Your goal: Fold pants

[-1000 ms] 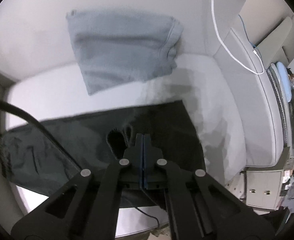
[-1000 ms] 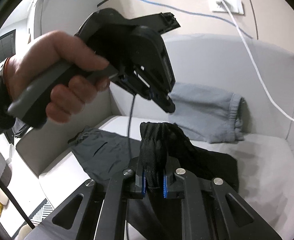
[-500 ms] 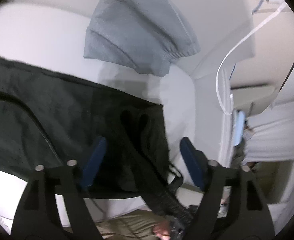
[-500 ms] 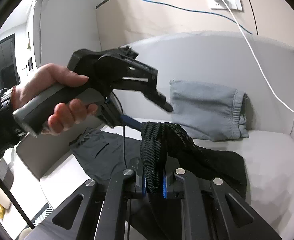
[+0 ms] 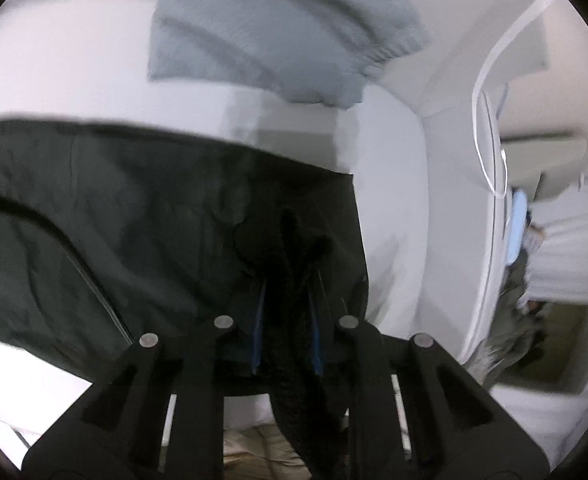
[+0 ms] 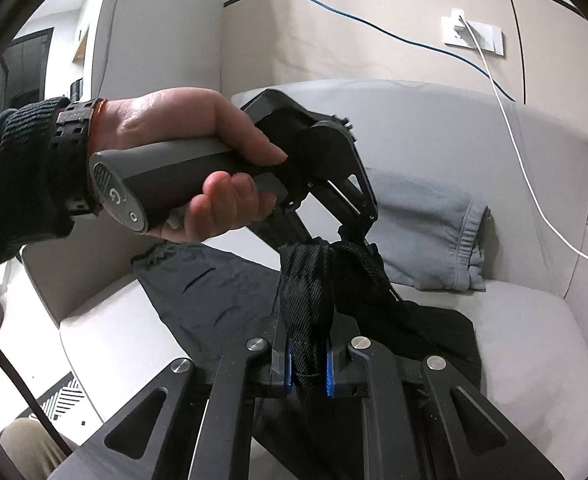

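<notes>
at the lower centre of both views, the right gripper (image 6: 308,368) clamps the black pants (image 6: 222,304) waistband while the left gripper (image 5: 286,332) is closing on it alongside. let it bite fully, then lift both ends level.

Two close wrist fisheyes over their own claws, both facing the sofa (image 6: 514,152) and black pants (image 5: 142,216).

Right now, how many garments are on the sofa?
2. The black pants are spread across the seat, their bunched end between both grippers. The grey folded garment leans against the backrest. Others may be hidden.
</notes>
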Demonstrator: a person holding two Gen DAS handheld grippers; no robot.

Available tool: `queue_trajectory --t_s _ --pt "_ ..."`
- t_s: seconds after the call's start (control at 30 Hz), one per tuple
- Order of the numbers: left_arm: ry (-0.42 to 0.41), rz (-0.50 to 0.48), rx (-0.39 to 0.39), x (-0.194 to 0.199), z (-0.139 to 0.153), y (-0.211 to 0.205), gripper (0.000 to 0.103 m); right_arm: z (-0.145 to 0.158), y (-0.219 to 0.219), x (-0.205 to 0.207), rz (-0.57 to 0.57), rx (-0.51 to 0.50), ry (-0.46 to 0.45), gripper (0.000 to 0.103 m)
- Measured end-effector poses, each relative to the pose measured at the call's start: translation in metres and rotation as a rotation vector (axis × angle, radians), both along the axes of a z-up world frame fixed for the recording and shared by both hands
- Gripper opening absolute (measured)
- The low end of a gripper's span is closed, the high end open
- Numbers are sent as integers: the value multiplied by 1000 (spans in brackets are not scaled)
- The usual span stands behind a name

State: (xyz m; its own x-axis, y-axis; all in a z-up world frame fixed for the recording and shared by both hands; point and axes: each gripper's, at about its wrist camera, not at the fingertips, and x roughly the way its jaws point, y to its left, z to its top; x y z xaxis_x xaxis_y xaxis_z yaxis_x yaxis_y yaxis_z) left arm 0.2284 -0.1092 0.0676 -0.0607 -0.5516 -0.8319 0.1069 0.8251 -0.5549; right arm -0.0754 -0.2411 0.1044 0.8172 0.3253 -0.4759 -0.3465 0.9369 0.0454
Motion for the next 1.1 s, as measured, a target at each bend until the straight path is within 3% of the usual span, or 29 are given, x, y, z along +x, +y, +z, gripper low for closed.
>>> queue_trajectory --t_s 0.27,0.5,0.9,1.1 --pt "-172 -47 -55 -5 49 11 14 31 3 12 51 -19 -24 10" --pt "-315 -112 38 -7 57 28 14 31 42 30 123 -88 -11 10" --pt "-263 28 38 2 1 88 14 -8 95 49 187 -105 46 10" --pt "-263 23 31 7 -18 94 14 -25 106 56 186 -111 70 10"
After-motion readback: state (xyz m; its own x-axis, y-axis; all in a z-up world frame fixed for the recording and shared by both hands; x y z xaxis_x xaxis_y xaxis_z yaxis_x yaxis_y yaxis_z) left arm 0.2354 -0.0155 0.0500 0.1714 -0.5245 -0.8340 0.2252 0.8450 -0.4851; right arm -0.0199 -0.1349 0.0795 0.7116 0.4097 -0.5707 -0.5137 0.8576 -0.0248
